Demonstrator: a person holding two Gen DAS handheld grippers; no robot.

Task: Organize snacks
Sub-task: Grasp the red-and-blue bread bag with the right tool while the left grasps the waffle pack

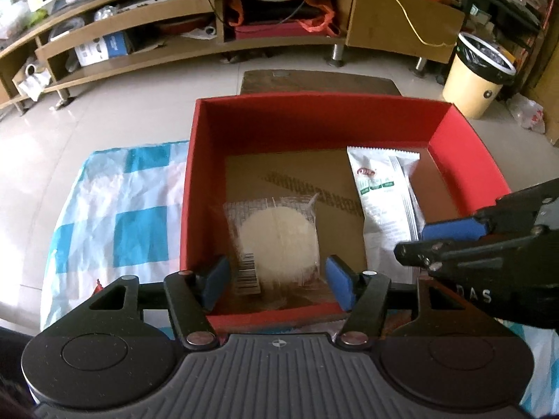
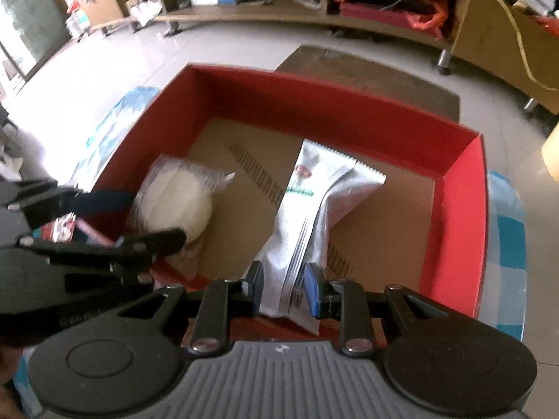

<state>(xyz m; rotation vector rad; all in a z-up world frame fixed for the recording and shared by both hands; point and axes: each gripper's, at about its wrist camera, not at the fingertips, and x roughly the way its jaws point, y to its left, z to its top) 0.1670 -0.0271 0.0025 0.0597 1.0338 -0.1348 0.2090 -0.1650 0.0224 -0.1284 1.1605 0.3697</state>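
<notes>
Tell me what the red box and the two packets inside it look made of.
Open red box: looks like matte cardboard, with a brown board floor. Round pale snack's clear packet: thin see-through plastic film, glossy, barcode label. Long white packet: probably plastic or foil film, with a serrated end and crimped seam.

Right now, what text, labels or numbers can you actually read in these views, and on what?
"DAS": white letters on the right hand-held gripper, partly cut off.
White snack packet: red logo and green label, too blurred to read.
Clear-wrapped round cake: barcode sticker, digits unreadable.
Printed strip on the red box floor: illegible.
</notes>
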